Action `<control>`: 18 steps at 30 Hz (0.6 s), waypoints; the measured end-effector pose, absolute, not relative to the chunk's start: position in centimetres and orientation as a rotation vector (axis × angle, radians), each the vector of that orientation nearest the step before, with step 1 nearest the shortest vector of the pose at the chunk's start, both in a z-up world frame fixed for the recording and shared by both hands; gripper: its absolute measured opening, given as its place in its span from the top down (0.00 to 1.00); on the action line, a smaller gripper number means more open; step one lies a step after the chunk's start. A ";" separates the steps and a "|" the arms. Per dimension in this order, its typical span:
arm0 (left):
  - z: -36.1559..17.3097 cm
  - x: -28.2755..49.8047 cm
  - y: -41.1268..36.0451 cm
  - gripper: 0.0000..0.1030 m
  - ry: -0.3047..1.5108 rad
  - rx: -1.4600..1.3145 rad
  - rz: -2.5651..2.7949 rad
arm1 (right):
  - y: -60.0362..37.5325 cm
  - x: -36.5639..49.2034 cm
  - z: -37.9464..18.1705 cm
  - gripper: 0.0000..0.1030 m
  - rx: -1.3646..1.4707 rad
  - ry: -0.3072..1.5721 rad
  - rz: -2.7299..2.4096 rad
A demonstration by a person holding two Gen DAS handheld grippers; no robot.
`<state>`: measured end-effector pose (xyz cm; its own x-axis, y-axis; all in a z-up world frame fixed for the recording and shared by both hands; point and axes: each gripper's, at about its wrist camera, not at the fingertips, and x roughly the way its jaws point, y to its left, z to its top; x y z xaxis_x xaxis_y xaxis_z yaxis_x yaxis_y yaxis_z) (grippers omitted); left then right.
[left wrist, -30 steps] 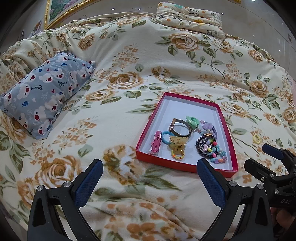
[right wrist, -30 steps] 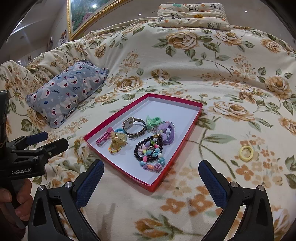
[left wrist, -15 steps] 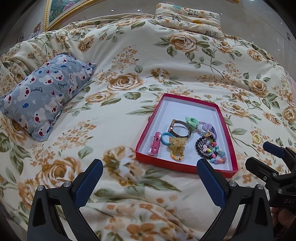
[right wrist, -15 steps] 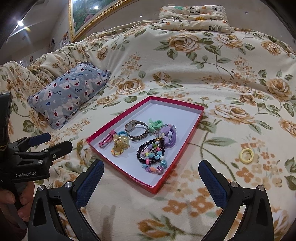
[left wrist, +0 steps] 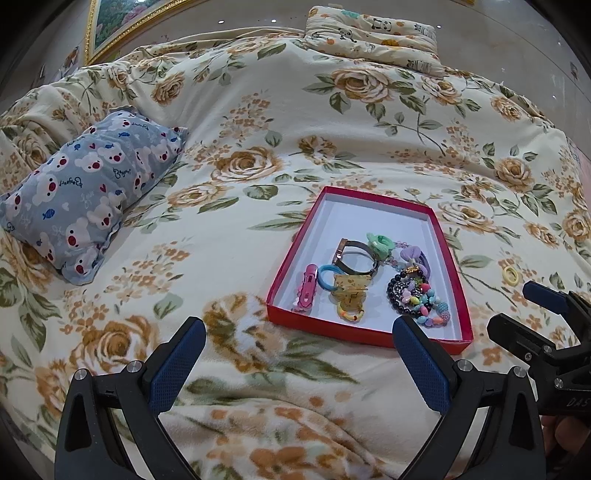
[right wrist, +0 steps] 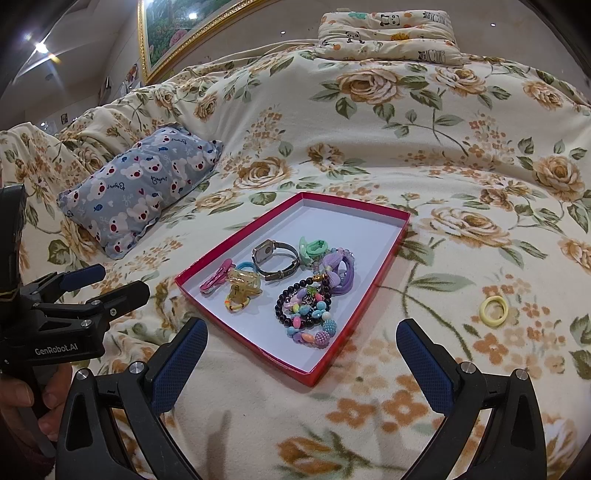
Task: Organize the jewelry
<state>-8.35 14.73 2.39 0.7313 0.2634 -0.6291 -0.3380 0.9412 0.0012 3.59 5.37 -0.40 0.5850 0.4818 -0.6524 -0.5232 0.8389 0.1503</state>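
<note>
A shallow red tray [left wrist: 286, 267] [right wrist: 384, 260] lies on the floral bedspread. It holds a watch [right wrist: 275, 258], a pink clip [right wrist: 216, 280], a beaded bracelet [right wrist: 308, 310], purple hair ties [right wrist: 338, 271] and a green tie [right wrist: 312, 247]. A yellow hair ring [right wrist: 494, 310] [left wrist: 511, 275] lies on the blanket right of the tray. My left gripper [left wrist: 297, 349] is open and empty, short of the tray's near edge. My right gripper [right wrist: 301, 352] is open and empty, over the tray's near corner.
A grey bear-print pillow [left wrist: 88, 192] [right wrist: 142, 184] lies to the left. A panda-print pillow [right wrist: 388, 31] rests at the far end of the bed. A gold-framed picture [right wrist: 177, 26] hangs behind. Each gripper shows at the edge of the other's view.
Both grippers have drawn back and risen slightly, so the tray sits a little farther off. Nothing was picked up or released.
</note>
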 end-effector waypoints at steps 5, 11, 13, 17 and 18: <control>2.4 -8.3 14.7 0.01 0.674 -0.115 0.329 | 5.4 3.6 -0.4 0.00 -0.061 0.743 0.586; 2.5 -8.0 14.6 0.01 0.674 -0.109 0.323 | 5.2 3.7 -0.5 0.00 -0.057 0.748 0.583; 2.5 -7.9 14.6 0.01 0.677 -0.108 0.321 | 5.1 3.9 -0.7 0.00 -0.054 0.751 0.583; 2.4 -7.7 14.6 0.01 0.679 -0.108 0.316 | 5.0 4.1 -0.9 0.00 -0.053 0.758 0.582; 2.4 -7.7 14.7 0.01 0.680 -0.109 0.314 | 5.0 4.1 -1.0 0.00 -0.053 0.760 0.583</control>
<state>-7.66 14.67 2.39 0.7328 0.2498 -0.6330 -0.3207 0.9472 0.0026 4.14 5.03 -0.99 0.5756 0.4792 -0.6626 -0.5162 0.8414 0.1601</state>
